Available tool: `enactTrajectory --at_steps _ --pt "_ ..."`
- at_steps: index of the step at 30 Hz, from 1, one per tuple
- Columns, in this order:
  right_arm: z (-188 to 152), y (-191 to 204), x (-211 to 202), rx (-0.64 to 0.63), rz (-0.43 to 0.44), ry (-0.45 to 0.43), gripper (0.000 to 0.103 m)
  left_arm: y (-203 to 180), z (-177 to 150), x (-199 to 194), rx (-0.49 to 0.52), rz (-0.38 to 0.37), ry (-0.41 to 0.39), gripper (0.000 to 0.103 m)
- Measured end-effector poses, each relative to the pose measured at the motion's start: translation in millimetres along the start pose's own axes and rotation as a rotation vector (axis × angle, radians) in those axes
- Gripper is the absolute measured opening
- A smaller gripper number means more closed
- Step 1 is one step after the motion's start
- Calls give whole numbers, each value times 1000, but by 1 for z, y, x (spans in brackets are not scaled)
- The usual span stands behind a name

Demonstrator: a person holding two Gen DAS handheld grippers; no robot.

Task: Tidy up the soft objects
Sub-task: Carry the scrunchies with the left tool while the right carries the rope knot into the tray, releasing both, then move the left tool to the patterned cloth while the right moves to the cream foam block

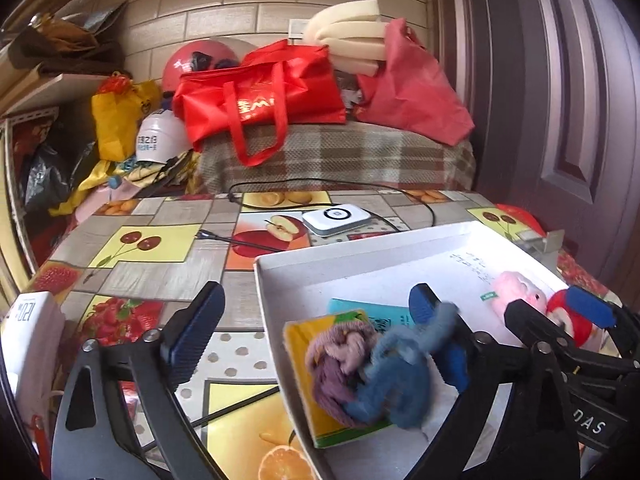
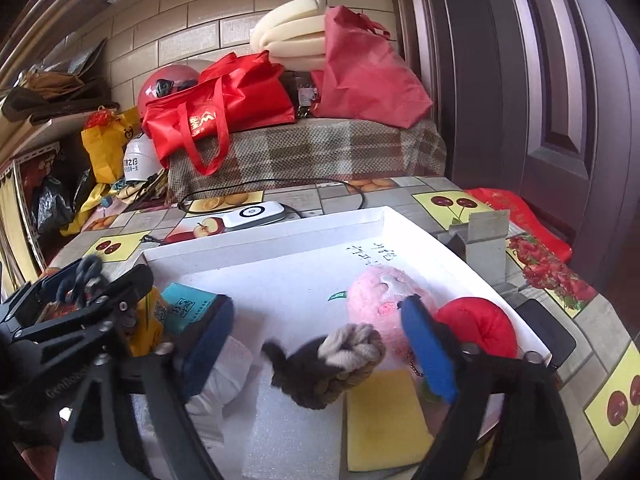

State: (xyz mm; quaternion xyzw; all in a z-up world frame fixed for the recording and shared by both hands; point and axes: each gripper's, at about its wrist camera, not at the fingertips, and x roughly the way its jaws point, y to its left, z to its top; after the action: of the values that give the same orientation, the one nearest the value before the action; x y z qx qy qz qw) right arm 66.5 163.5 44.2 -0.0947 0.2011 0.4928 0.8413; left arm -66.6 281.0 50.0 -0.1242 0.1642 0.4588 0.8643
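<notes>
**Both grippers wide apart over the white tray**

Left wrist view: left gripper (image 1: 316,322) spread wide, clamped on nothing. Left finger over the fruit-print bench (image 1: 160,240), right finger inside the white tray (image 1: 360,246). A blue knitted piece (image 1: 400,372) draped against the right finger pad, lying beside a purple knitted piece (image 1: 340,364) on a yellow packet (image 1: 316,396). Tray's left wall passing between the two fingers; open bench to the left, with a white power bank (image 1: 336,219) and a black cable (image 1: 408,196) farther back. At the right edge, the right gripper (image 1: 560,312) near a pink plush toy (image 1: 518,292) and a red plush toy (image 1: 570,320).

Right wrist view: right gripper (image 2: 316,338) also spread wide, gripping nothing. Between the fingers, a dark knitted piece with a beige knot (image 2: 332,364) resting on the tray floor, apart from both pads. Pink plush toy (image 2: 380,300) and red plush toy (image 2: 476,326) just behind the right finger. A yellow sponge (image 2: 384,420) below the knot, a teal packet (image 2: 188,306) behind the left finger. Bare tray floor farther ahead up to the far wall. Left gripper (image 2: 88,280) at the left edge with blue yarn on it. Both tools pointing forward and down into the tray.
</notes>
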Motion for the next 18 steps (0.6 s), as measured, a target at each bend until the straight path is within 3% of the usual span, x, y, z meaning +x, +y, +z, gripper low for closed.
enactTrajectory --at_steps 5,13,18 --pt "0 5 -6 -23 -9 -29 103 9 -2 -7 -38 25 -38 100" --pt "-3 13 -26 -72 -23 -141 103 19 -7 -24 -73 29 -50 103" --pt "-7 12 -36 -79 -32 -145 103 14 -12 -35 -44 5 -50 103"
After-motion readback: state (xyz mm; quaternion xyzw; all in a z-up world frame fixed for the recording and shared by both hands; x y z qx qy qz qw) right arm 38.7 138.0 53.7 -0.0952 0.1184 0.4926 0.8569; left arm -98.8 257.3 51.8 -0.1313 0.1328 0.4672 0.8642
